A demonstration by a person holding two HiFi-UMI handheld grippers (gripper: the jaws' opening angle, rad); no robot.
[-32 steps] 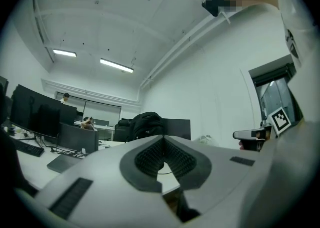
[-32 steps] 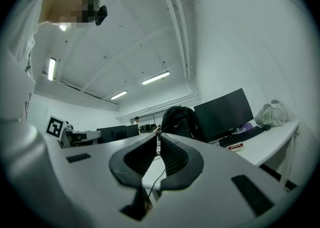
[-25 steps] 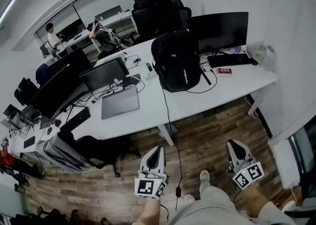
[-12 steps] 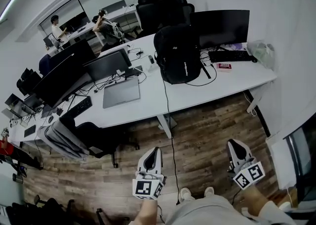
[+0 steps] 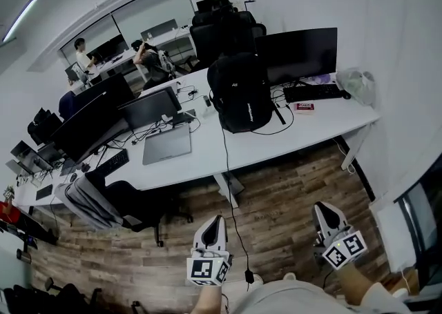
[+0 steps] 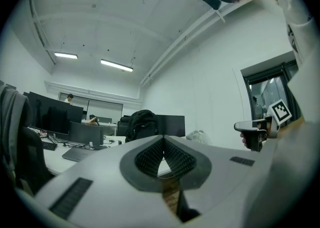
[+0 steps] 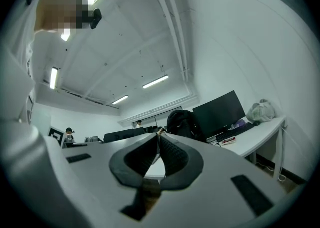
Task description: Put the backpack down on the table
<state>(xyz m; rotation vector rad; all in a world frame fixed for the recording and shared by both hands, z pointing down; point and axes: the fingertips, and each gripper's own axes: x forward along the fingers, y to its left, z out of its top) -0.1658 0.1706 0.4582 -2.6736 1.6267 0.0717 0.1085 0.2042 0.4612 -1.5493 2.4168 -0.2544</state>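
Left gripper (image 5: 215, 219) and right gripper (image 5: 322, 207) are held low in front of the body, side by side and well apart, both pointing roughly level toward the far side. Left jaws are fully together with nothing between them. Right jaws meet at the tips, also empty.

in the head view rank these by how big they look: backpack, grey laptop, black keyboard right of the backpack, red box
1. backpack
2. grey laptop
3. black keyboard, longer than the laptop but much thinner
4. red box
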